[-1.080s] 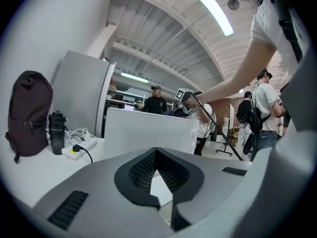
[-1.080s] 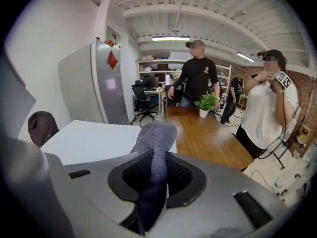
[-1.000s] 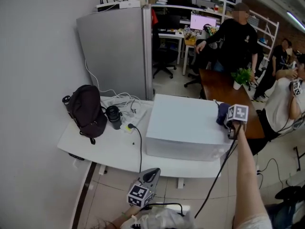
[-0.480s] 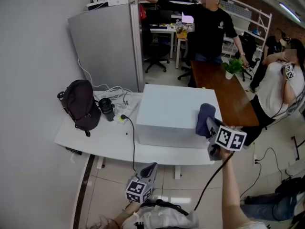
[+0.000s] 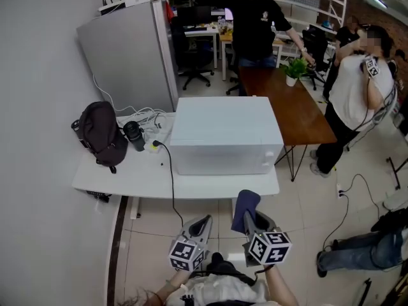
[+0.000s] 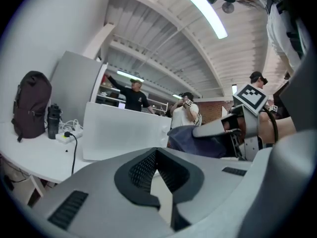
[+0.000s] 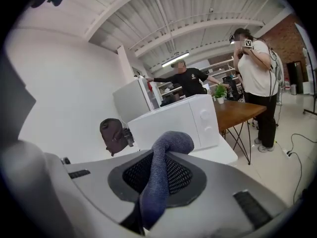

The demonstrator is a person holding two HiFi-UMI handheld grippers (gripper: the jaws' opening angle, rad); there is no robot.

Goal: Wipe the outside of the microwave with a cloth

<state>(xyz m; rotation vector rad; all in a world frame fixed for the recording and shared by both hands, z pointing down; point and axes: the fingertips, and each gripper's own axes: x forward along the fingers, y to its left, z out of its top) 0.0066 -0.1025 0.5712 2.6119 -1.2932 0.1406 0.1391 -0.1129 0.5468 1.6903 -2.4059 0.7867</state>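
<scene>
R tongs [image 7: 157, 185] pinch cloth [image 7: 171, 142]; L tongs [image 6: 156, 155] closed, empty; microwave [image 5: 223, 136] apart.

**Nothing legible from my station**

I can read no words, numbers or brand names in any view. The microwave [image 5: 226, 136] shows me only plain white casing; any print by its knobs is too small to tell. The marker cubes [image 5: 185, 255] on the left gripper [image 5: 205, 219] and right gripper [image 5: 250, 217] carry black-and-white square patterns, not lettering. A pale mark on a bystander's black shirt [image 5: 255, 19] is too tiny to read
</scene>
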